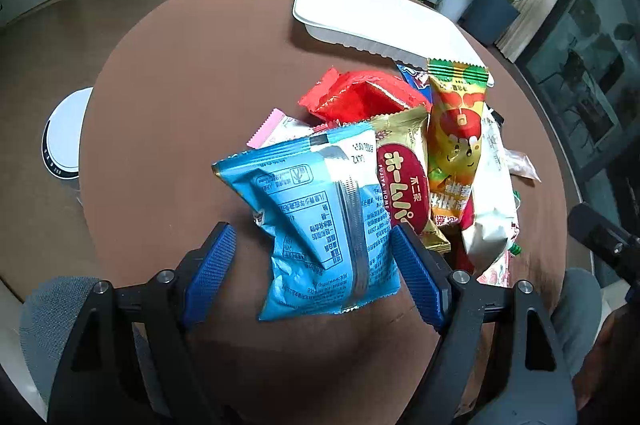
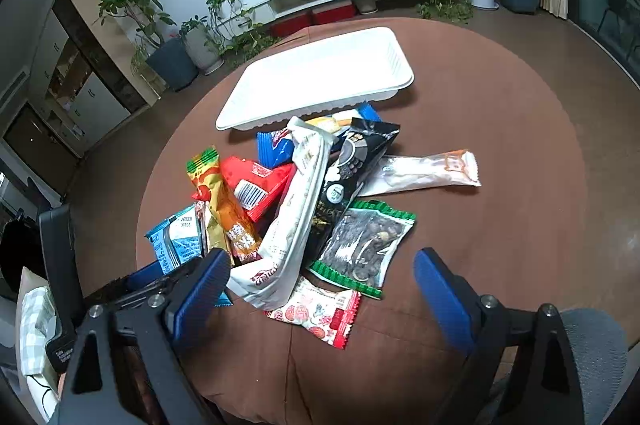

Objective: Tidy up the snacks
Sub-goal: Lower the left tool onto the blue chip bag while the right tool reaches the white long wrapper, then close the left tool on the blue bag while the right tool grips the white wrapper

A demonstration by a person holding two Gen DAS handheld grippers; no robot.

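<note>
A light blue snack packet (image 1: 320, 225) lies between the fingers of my left gripper (image 1: 316, 253). The right pad touches its edge, while a gap shows at the left pad, so the jaws stand open around it. Behind it is the snack pile: a red packet (image 1: 360, 97), a gold packet (image 1: 404, 169), a yellow-green stick (image 1: 456, 129) and a white bag (image 1: 492, 201). My right gripper (image 2: 322, 257) is wide open above the pile's near edge, over the white bag (image 2: 296, 221), a green-edged packet (image 2: 360, 245) and a red-white packet (image 2: 316, 309). Beyond the pile sits a white tray (image 2: 320, 77).
The pile rests on a round brown table (image 1: 180, 105). A black packet (image 2: 352, 165) and a long clear packet (image 2: 424, 171) lie towards the tray (image 1: 360, 9). A white round device (image 1: 66, 133) stands on the floor at left. Potted plants and a TV cabinet line the far wall.
</note>
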